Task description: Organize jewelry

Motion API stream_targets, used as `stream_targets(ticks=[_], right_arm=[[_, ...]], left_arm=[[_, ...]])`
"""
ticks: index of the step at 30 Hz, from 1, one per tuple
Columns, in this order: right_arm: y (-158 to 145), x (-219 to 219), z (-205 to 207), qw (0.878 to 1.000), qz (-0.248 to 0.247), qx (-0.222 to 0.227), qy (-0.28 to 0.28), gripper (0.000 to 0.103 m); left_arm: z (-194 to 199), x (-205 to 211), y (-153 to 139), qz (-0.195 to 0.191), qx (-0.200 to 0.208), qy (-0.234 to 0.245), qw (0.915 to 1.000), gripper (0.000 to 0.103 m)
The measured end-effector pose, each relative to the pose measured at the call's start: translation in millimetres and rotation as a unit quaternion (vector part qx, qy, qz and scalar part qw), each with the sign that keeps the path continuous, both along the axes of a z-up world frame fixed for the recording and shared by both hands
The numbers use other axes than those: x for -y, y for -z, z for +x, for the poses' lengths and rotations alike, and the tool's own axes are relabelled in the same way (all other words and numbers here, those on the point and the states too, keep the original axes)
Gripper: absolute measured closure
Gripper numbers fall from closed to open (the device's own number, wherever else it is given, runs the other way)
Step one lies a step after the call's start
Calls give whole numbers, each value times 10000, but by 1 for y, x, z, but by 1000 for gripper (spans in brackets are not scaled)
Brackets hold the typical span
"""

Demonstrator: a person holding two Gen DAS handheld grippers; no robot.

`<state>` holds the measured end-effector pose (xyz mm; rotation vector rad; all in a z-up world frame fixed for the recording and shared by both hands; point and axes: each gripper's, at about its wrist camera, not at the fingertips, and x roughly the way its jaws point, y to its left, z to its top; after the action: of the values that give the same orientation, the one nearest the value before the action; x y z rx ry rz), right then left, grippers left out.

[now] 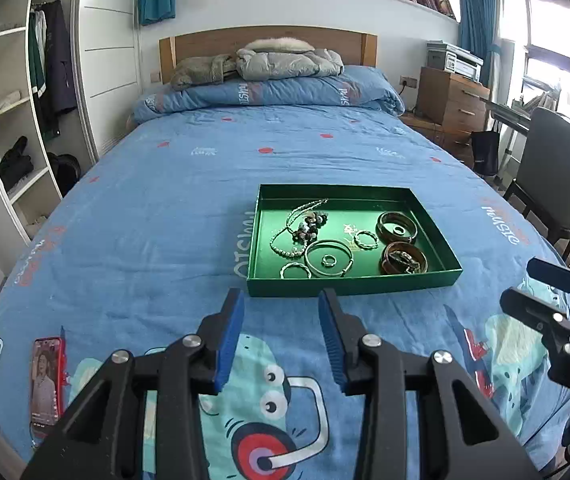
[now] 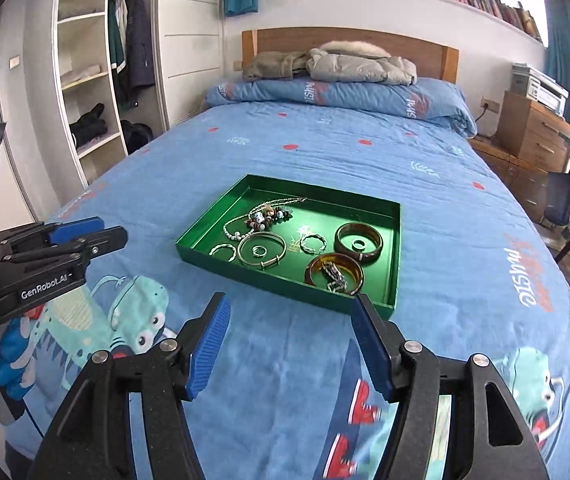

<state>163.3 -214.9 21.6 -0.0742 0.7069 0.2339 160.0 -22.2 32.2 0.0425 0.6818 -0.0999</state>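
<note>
A green tray [image 1: 349, 285] [image 2: 201, 254] lies on the blue bedspread and holds the jewelry: a bead necklace [image 1: 285, 236] [image 2: 241, 222], a dark bead bracelet [image 1: 311, 224], a large silver bangle [image 1: 329, 258] [image 2: 261, 250] with a ring inside, small silver rings [image 1: 296, 270], and two brown bangles [image 1: 397, 227] [image 1: 403, 257] [image 2: 359, 242] [image 2: 334, 273]. My left gripper [image 1: 281, 300] is open and empty just short of the tray's near edge. My right gripper [image 2: 291, 304] is open and empty at the tray's near right corner.
A red phone [image 1: 47, 386] lies on the bed at the near left. A folded quilt [image 1: 269, 94] and jackets [image 1: 285, 62] sit at the headboard. An open wardrobe [image 1: 17, 120] stands left; a chair [image 1: 549, 184] and drawers [image 1: 451, 100] stand right.
</note>
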Motion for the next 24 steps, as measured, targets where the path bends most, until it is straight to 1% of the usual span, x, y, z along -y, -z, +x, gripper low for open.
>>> stream_targets(ticks=[2,6,12,19,23,24], right_arm=[[-2,2,-16,10000,21,67,67,41],[-3,2,-41,9998,84,116,112,40],[1,-2,-72,9998,38,148,82,40],[7,4,-96,9998,52,129,173,40],[9,10,-104,9994,85,146,295,38],[8,11,-104,9993,81,154,316,36]], left_arm=[[-18,-1,-3,42,77,7,10000,66],[-53,-2,-13,87,365,42,9993,66],[-89,-6,-20,78,646,61,9979,66],[-114,-5,-17,118,743,156,9970,66],[-121,-6,-16,124,754,117,9970,66],[-123,-6,-16,137,768,83,9969,62]])
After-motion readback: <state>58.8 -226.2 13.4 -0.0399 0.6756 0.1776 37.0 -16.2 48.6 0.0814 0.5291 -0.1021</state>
